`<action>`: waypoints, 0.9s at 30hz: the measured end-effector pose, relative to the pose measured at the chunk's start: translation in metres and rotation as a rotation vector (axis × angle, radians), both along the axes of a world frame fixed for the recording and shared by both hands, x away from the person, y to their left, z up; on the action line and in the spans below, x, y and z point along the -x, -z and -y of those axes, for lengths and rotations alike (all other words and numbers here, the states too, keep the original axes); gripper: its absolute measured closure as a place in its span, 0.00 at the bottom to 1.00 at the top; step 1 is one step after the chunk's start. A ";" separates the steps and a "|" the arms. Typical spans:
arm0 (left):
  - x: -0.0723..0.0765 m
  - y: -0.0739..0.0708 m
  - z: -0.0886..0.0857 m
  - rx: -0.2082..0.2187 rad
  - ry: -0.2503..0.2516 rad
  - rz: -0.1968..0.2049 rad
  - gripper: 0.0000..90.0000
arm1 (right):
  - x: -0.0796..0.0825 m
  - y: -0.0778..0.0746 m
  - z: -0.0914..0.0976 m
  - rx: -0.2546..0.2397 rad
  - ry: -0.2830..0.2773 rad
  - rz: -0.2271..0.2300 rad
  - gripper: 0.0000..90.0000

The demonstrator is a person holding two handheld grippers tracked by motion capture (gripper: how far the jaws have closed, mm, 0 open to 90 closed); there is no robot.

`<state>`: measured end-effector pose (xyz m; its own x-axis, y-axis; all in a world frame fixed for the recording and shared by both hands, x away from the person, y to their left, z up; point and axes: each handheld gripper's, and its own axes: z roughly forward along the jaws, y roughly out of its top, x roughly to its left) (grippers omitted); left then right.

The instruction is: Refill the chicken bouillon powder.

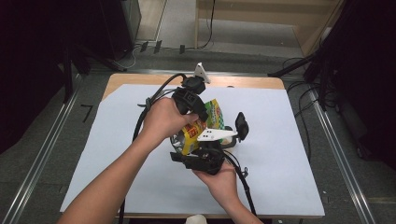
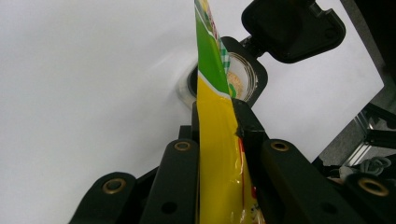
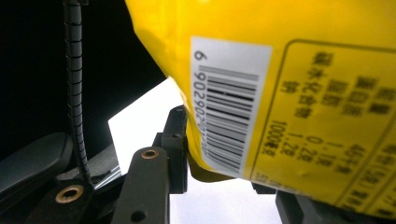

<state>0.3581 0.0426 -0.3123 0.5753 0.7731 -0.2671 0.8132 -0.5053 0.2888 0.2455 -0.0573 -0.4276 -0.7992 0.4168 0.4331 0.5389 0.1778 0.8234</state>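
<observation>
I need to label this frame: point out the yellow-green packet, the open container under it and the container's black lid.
Yellow-green packet (image 2: 219, 140), left gripper view, its yellow edge between the jaws.
Open container (image 2: 240, 77), left gripper view, its mouth.
Black flip lid (image 2: 292, 28), left gripper view, its inner face.

The high view looks forward and down on the whole table (image 1: 280, 140) from the person's side. Both gripper views sit very close, sharing the yellow packet (image 2: 219, 154) seen at mid-frame from above.
</observation>
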 end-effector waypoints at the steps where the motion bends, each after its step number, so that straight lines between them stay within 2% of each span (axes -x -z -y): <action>1: 0.000 0.000 0.000 -0.001 -0.001 0.003 0.92 | 0.000 0.000 0.000 0.000 0.002 0.003 0.73; 4: 0.000 0.000 0.000 0.002 -0.003 0.008 0.92 | 0.000 0.000 -0.001 0.013 0.010 0.017 0.72; 9: 0.000 0.000 -0.001 0.003 -0.001 0.008 0.92 | 0.001 0.000 -0.002 0.021 0.010 0.011 0.73; 27: 0.002 0.001 0.001 0.014 0.008 0.016 0.92 | -0.001 0.003 -0.001 0.019 -0.002 0.004 0.75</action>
<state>0.3560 0.0416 -0.3133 0.5858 0.7646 -0.2686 0.8042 -0.5075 0.3092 0.2469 -0.0560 -0.4310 -0.8020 0.4229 0.4219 0.5351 0.1946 0.8221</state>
